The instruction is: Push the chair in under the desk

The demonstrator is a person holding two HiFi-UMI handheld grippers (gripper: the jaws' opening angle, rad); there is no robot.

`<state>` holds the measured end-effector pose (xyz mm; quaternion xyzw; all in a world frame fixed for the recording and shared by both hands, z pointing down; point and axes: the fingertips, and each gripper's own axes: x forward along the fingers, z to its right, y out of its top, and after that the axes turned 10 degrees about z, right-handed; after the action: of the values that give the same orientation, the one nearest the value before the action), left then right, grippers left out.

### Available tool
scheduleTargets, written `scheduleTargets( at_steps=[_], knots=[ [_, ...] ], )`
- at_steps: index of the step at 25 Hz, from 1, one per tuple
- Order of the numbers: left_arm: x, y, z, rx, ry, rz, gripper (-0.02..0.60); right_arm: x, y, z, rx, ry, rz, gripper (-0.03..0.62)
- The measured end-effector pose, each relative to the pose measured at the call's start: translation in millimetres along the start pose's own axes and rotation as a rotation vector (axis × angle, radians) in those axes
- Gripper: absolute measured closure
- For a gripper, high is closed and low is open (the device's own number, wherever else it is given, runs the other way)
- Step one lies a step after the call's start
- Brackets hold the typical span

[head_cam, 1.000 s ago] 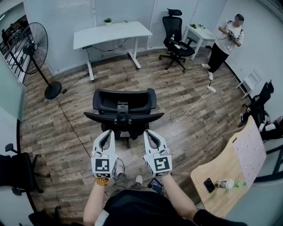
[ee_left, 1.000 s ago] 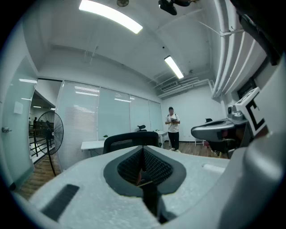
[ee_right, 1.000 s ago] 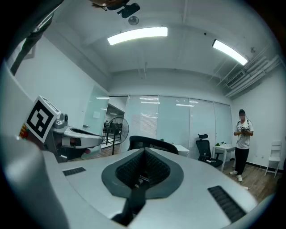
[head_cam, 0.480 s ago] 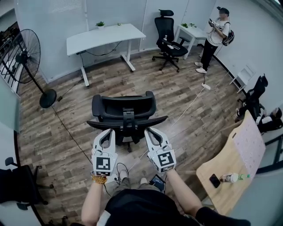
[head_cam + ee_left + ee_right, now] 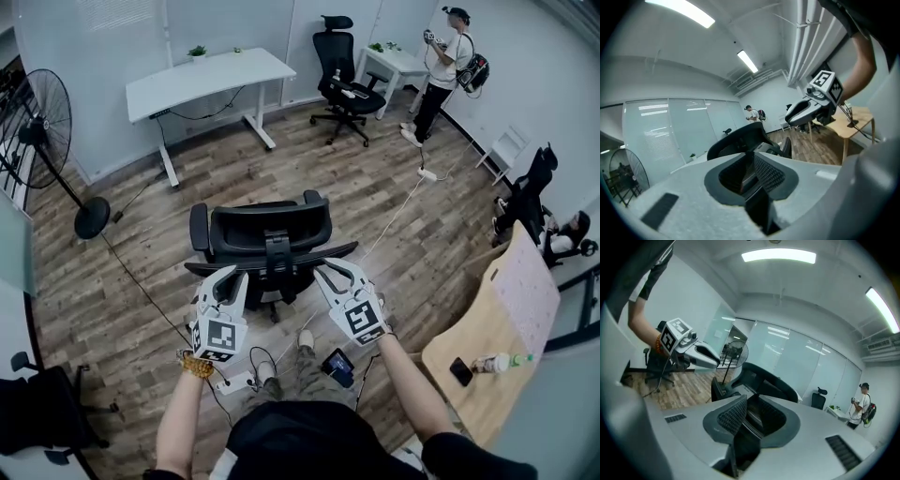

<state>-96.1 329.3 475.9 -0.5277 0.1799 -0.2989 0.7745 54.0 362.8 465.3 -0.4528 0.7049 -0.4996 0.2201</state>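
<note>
We stand behind the black swivel office chair (image 5: pixel 265 228), which sits near the middle of the wood-plank floor (image 5: pixel 375 202). Its backrest is towards us. The seat faces away, towards the white rectangular desk (image 5: pixel 202 77) by the far glass wall. The chair's broad back runs left to right across the head view, roughly parallel to the long side of the desk's tabletop. Chair and desk are well apart, with bare floor between them.

The left gripper (image 5: pixel 228 276) and the right gripper (image 5: pixel 335 272) are held side by side at the near edge of the backrest, one on each side of its central spine, and both point forward at the chair. The jaws of both have just been opening and now stand narrowly apart. In each gripper view the dark back of the chair fills the slit between the pads, but we cannot tell whether the pads touch it.

A black standing fan (image 5: pixel 39 127) is at the far left. A second black office chair (image 5: pixel 343 75) stands near the far wall, and a person (image 5: pixel 442 58) is beyond it.
</note>
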Motion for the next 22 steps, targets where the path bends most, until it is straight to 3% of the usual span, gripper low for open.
scheduleTargets(
  at_steps=[8,15,20,22],
  knots=[
    [28.2,-48.0,2.0,0.196,-0.184,-0.140,0.486,20.8,-69.3,-5.9,-0.391,0.304,-0.219,0.464],
    [32.7,-83.5,17.6,0.323,-0.367,-0.274,0.423,31.5,-104.5,-1.3,-0.474,0.426,-0.310,0.446],
    [19.8,-129.7,21.0,0.493,-0.518,-0.444,0.353,36.8,-129.6,-2.1,-0.505,0.493,-0.380,0.439],
    [18.9,-141.3,20.8,0.514,-0.546,-0.476,0.350,39.4,-135.4,-3.8,-0.505,0.506,-0.395,0.429]
  ],
)
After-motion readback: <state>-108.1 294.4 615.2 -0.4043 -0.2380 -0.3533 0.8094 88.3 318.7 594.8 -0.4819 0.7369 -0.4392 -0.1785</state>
